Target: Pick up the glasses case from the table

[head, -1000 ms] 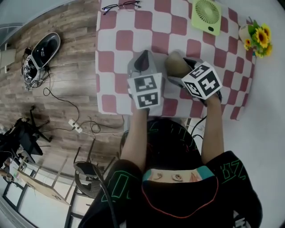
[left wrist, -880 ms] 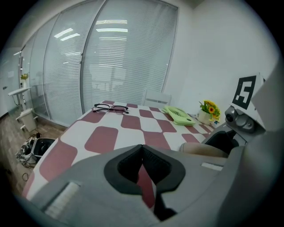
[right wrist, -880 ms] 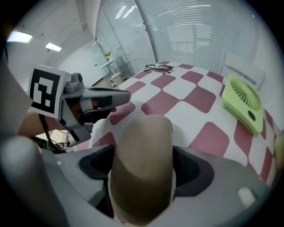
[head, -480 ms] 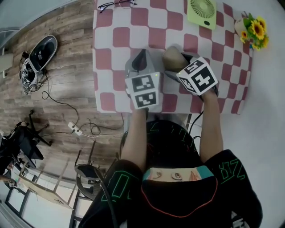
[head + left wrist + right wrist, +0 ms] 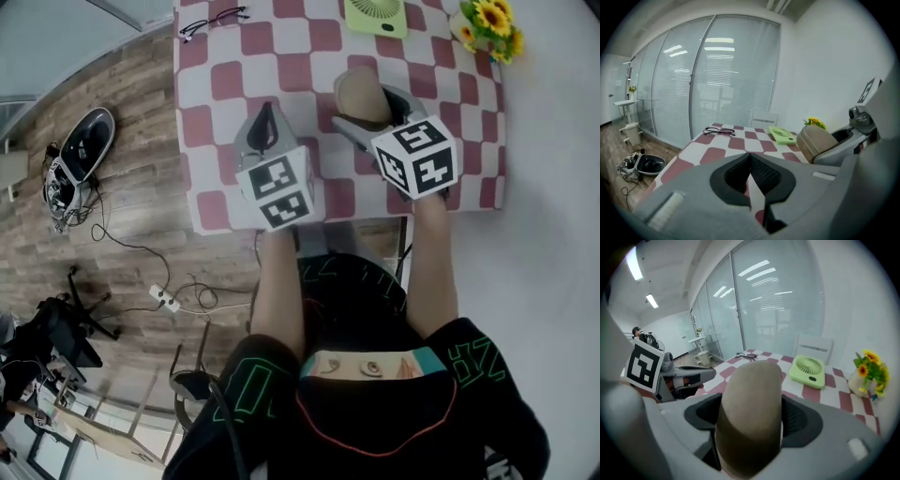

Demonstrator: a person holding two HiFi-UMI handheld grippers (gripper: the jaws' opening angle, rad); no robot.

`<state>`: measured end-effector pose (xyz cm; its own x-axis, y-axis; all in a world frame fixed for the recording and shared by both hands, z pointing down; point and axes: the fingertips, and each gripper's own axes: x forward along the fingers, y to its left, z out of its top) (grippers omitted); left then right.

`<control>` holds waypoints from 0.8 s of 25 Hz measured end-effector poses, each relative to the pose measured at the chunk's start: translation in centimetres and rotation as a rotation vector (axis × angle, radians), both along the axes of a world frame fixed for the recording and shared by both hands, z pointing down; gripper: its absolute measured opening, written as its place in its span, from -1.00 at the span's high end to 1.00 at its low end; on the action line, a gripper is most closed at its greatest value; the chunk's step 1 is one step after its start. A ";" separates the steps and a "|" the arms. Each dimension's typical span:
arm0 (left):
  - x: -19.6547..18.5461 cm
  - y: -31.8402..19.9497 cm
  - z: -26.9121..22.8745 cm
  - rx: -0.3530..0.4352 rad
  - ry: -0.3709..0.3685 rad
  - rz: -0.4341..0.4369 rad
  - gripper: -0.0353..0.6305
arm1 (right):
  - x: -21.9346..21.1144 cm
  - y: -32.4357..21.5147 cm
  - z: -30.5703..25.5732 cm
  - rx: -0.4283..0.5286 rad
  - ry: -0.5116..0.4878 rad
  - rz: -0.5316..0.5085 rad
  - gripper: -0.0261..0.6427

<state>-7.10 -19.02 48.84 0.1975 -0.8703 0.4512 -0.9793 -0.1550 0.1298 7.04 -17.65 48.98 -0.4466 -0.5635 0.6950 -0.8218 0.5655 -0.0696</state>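
Observation:
The tan glasses case (image 5: 362, 94) is clamped between the jaws of my right gripper (image 5: 367, 105) and held above the red-and-white checkered table (image 5: 211, 112). In the right gripper view the glasses case (image 5: 751, 413) fills the gap between the dark pads (image 5: 799, 420). My left gripper (image 5: 266, 127) hovers over the table's near left part, jaws shut with nothing between them; its pads (image 5: 764, 174) meet in the left gripper view. The case (image 5: 816, 141) also shows there at the right.
Black-framed glasses (image 5: 213, 19) lie at the table's far left corner. A green fan (image 5: 375, 13) and a pot of yellow flowers (image 5: 487, 26) sit along the far edge. A chair (image 5: 814, 345) stands behind the table. Cables and a black bag (image 5: 82, 150) lie on the wooden floor.
The head camera has pulled back and shifted, so the table sits higher in view. My right gripper with the case has risen a little; the left gripper has drifted left.

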 end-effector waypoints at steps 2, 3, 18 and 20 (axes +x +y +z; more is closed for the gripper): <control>1.4 0.3 -2.2 0.039 0.003 0.023 0.87 | 1.3 0.7 -2.2 0.060 -0.007 0.033 -0.24; 2.1 0.6 -3.3 0.059 0.002 0.037 0.87 | 2.1 1.2 -3.1 0.088 -0.012 0.052 -0.24; 15.2 1.0 -18.4 0.387 0.019 0.309 0.87 | 16.4 6.3 -17.4 0.502 -0.074 0.410 -0.24; 17.8 1.3 -20.4 0.426 0.034 0.364 0.87 | 19.2 7.4 -19.5 0.560 -0.062 0.477 -0.24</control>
<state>10.75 -17.70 28.47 0.5276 -0.8472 0.0631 -0.8492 -0.5279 0.0120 26.23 -10.22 29.51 -0.0939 -0.9693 0.2273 -0.9912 0.1125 0.0702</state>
